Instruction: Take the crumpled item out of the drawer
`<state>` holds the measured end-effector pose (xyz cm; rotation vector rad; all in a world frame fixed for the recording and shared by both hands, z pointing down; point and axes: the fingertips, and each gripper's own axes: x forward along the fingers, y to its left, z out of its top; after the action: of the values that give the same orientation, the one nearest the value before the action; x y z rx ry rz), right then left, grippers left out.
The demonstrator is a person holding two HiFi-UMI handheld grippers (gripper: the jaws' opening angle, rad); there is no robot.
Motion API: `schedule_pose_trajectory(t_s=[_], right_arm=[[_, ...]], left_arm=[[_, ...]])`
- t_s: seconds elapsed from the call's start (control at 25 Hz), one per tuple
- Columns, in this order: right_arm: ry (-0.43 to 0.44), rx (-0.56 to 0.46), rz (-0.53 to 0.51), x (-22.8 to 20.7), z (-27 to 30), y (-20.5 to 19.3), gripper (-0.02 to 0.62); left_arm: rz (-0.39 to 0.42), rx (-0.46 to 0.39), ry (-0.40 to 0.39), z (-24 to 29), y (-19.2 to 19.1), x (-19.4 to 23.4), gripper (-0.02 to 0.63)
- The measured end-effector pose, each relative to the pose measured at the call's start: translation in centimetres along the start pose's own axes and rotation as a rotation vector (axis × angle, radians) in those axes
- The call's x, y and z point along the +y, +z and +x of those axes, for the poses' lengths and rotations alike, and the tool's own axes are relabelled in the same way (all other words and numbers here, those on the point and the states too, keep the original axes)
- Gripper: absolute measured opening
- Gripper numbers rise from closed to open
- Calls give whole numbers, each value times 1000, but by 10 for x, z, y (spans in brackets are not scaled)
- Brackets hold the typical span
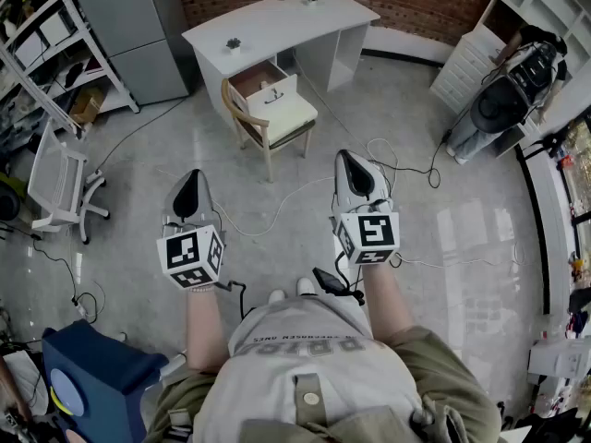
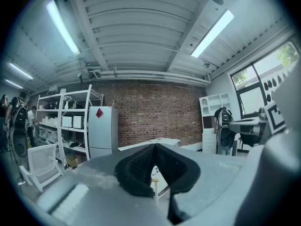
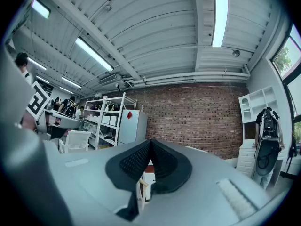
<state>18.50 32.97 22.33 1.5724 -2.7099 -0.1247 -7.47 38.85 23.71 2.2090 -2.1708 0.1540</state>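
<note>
A white desk (image 1: 277, 21) stands far ahead by the brick wall, with its drawer (image 1: 265, 83) pulled open and showing a brown inside. I cannot make out a crumpled item in it from here. A wooden chair (image 1: 273, 118) with a pale seat stands right in front of the drawer. My left gripper (image 1: 188, 196) and right gripper (image 1: 355, 174) are held level over the floor, well short of the chair. Both are shut with nothing between the pads. In the left gripper view my left gripper (image 2: 154, 149) points at the desk, as does my right gripper (image 3: 150, 146) in its view.
A white office chair (image 1: 55, 188) and metal shelves (image 1: 37, 44) are at the left, with a grey cabinet (image 1: 138, 26) beside the desk. Cables (image 1: 277, 212) trail over the floor. A blue box (image 1: 92, 377) sits near my left leg. White shelving (image 1: 466, 63) and a person (image 1: 508, 86) are at the right.
</note>
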Motion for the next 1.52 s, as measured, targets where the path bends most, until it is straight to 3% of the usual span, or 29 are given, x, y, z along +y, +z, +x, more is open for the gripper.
schedule_pose_trajectory(t_s=[0.72,1.0,1.12,1.24,1.52], right_arm=[[-10,36,-19,-14,-5,-16,0],[-1,-13,111,-29,-4,-15,5],[29,-30,155,-33,-1,-15,134],[45,-43,173,-41,0,-13,229],[74,-45,176,-59,9,-16,265]], left_arm=[[2,31,-19,10,-9,-19,6],[-15,0,-31,14,-5,-28,8],[-32,-11,-27,20,-2,-28,169],[-39,-17,-23,25,1,-33,243],[-42,-16,-17,44,1,-46,256]])
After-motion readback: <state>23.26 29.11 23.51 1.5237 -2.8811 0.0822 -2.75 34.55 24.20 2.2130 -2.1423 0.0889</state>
